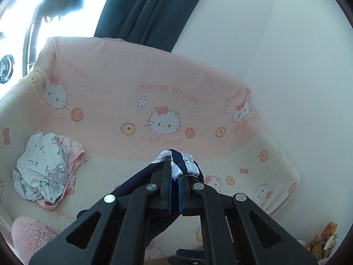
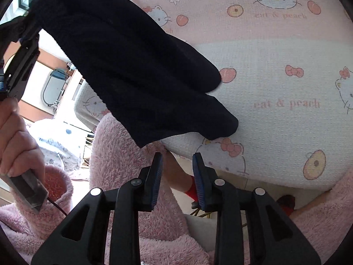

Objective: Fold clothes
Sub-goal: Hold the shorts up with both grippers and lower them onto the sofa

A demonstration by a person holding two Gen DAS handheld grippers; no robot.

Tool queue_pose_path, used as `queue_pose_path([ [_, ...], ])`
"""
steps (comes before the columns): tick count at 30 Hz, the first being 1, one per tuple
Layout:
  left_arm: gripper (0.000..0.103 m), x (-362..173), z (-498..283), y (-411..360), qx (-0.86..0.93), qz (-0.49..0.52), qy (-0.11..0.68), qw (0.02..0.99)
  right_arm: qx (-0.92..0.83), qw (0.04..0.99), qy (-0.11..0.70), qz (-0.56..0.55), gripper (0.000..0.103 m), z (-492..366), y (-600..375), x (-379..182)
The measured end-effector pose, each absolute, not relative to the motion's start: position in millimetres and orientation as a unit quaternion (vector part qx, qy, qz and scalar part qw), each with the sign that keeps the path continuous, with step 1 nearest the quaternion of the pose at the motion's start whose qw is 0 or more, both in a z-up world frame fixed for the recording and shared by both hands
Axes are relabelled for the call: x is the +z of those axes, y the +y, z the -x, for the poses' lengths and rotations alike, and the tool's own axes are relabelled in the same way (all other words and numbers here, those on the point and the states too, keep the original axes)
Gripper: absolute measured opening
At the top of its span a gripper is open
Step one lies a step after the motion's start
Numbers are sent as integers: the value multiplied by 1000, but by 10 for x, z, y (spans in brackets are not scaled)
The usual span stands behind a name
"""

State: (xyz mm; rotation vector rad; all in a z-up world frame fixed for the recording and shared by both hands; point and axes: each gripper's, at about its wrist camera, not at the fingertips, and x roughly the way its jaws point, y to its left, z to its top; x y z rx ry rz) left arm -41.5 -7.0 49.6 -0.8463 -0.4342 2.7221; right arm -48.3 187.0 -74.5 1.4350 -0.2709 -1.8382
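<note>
My left gripper [image 1: 175,169] is shut on the edge of a navy garment [image 1: 187,161] with white lace trim, held up in front of the sofa's backrest. In the right wrist view the same navy garment [image 2: 132,66] hangs down from the left gripper [image 2: 35,28] at the upper left, and its lower corners drape toward the sofa seat. A person's hand [image 2: 17,143] grips that tool's handle. My right gripper [image 2: 177,156] is open with nothing between its blue pads, just below the garment's hanging lower edge and near the seat's front edge.
A pink and cream cat-print cover [image 1: 132,101] lies over the sofa. A crumpled pile of light blue and pink clothes [image 1: 46,165] sits on the seat's left. A dark curtain [image 1: 150,6] and white wall [image 1: 286,66] stand behind. The person's pink fleece robe [image 2: 123,154] fills the foreground.
</note>
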Motion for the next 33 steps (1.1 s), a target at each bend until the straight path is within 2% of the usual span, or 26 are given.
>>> queue_pose_path([
  [3,4,460,431,-60,933,294,-166,123,-733,382,-110,-552,35,454,1872,-702],
  [9,4,345,426,59,926,305,-186,123,-750,396,-82,-523,41,433,1594,-642],
  [12,4,363,400,64,925,302,-195,122,-761,339,-18,-553,40,486,1423,-1001],
  [14,4,407,373,34,928,294,-197,120,-755,299,-4,-584,37,545,1436,-1325],
  [17,4,474,324,-38,934,283,-191,107,-723,274,-50,-633,35,636,1633,-1683],
  [19,4,471,302,-96,936,280,-190,96,-721,277,-65,-632,35,658,1726,-1698],
  [20,4,463,300,-133,936,279,-194,91,-723,284,-64,-626,30,651,1742,-1672],
  [21,4,452,303,-172,936,279,-195,87,-731,287,-64,-616,14,644,1785,-1625],
  [23,4,448,295,-246,940,279,-183,69,-760,276,-58,-586,7,684,1946,-1447],
  [27,4,323,337,-395,936,311,-155,58,-846,192,-20,-497,7,972,2459,-848],
  [31,4,141,810,-442,918,368,-135,65,-883,179,-2,-435,7,1363,2668,-186],
  [33,4,336,992,-386,927,349,-117,73,-901,181,1,-393,7,1472,2665,205],
])
